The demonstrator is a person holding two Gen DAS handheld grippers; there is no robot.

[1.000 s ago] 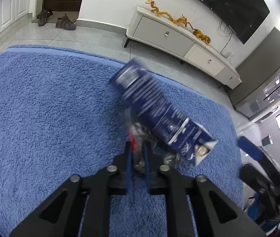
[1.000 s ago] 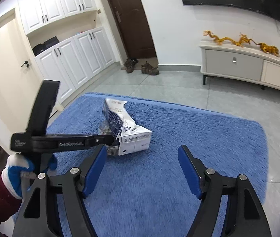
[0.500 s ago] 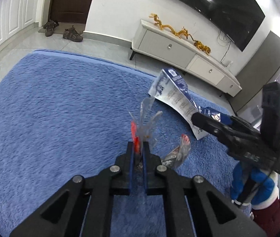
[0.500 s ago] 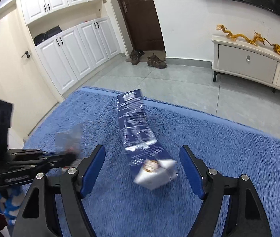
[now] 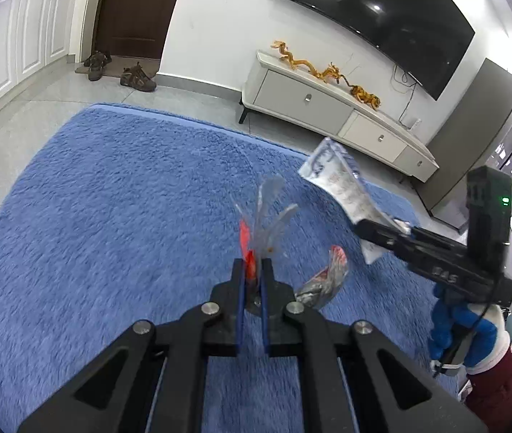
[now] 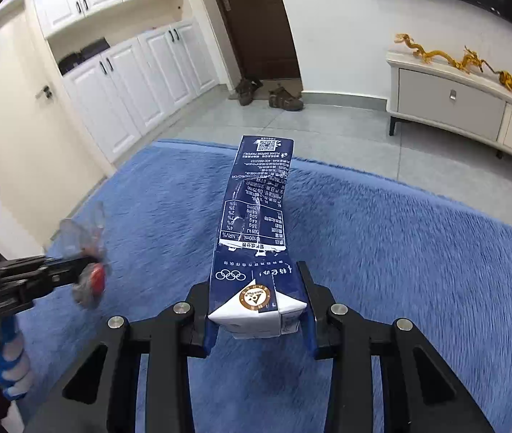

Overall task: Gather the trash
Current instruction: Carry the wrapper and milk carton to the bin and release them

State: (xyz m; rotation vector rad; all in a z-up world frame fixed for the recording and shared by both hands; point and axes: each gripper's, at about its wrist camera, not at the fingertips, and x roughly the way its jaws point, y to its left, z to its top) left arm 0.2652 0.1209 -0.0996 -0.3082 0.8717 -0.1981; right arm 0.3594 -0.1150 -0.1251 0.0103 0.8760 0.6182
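Observation:
My left gripper is shut on a clear plastic wrapper with red print, held above the blue rug; the wrapper's tail hangs to the right. My right gripper is shut on a dark blue and white milk carton, lifted off the rug and pointing forward. In the left wrist view the carton sticks out of the right gripper at right. In the right wrist view the left gripper and the wrapper are at left.
A white TV cabinet with gold dragon figures stands along the far wall under a TV. Shoes lie by the brown door. White cupboards line the left wall. Grey tile floor surrounds the rug.
The right gripper has closed on the milk carton and lifted it off the rug. The left gripper has risen with the wrapper and moved away from the carton.

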